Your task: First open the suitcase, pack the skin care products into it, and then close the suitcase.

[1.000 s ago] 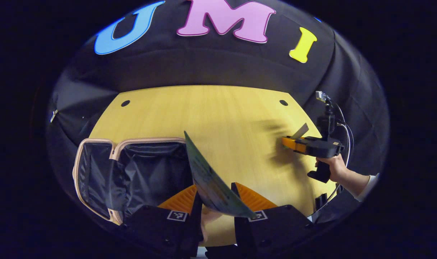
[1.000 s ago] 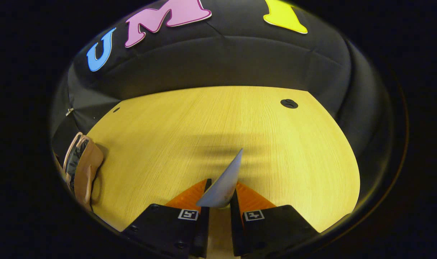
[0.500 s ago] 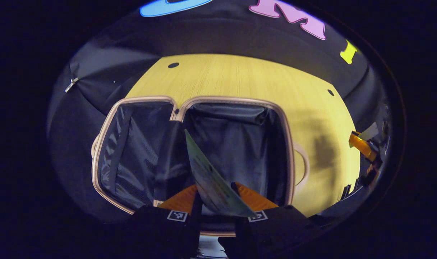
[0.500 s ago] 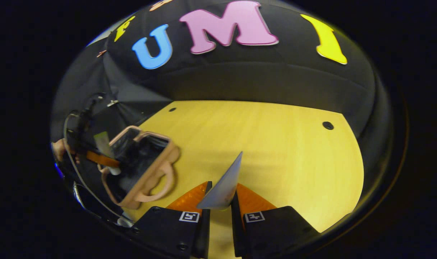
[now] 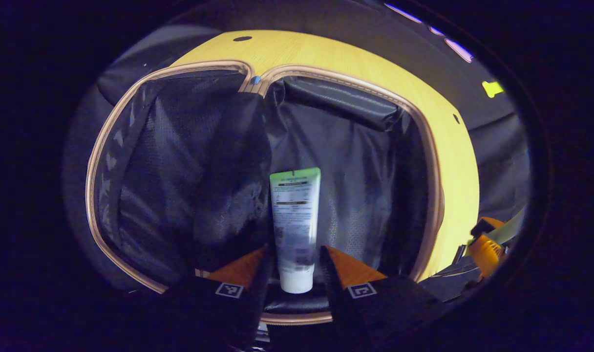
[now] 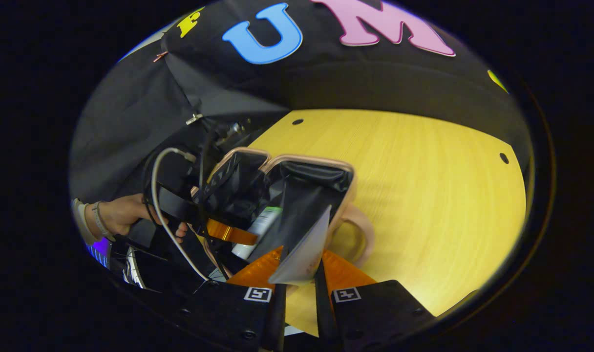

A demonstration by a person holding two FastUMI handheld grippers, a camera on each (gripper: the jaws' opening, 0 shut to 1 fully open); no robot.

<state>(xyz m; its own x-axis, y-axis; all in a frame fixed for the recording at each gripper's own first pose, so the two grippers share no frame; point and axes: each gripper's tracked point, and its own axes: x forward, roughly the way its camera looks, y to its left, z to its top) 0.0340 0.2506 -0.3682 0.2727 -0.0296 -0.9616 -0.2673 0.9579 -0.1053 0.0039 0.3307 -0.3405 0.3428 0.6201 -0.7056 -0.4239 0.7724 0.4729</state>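
Between the left tongs (image 5: 293, 256), spread, tube (image 5: 294, 220) lies lengthwise inside suitcase (image 5: 434, 161); right tongs (image 6: 299, 266) pinch sachet (image 6: 304, 249) near suitcase.

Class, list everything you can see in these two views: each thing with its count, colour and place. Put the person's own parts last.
Suitcase: one, pinkish-tan shell and rim, black lining, lying open on the table.
Green-and-white tube: one, white cap towards the camera, inside the suitcase's right half, between the left hand-held gripper's fingers; whether they still press it cannot be told.
Grey tube: one, pale grey, flat end up, clamped in the right hand-held gripper beside the suitcase handle.
Table: one, yellow wood grain, with small dark holes.
Left hand-held gripper: one, over the open suitcase.
Right hand-held gripper: one, above the table edge.
Hand: one, with a wristband, holding the left hand-held gripper.
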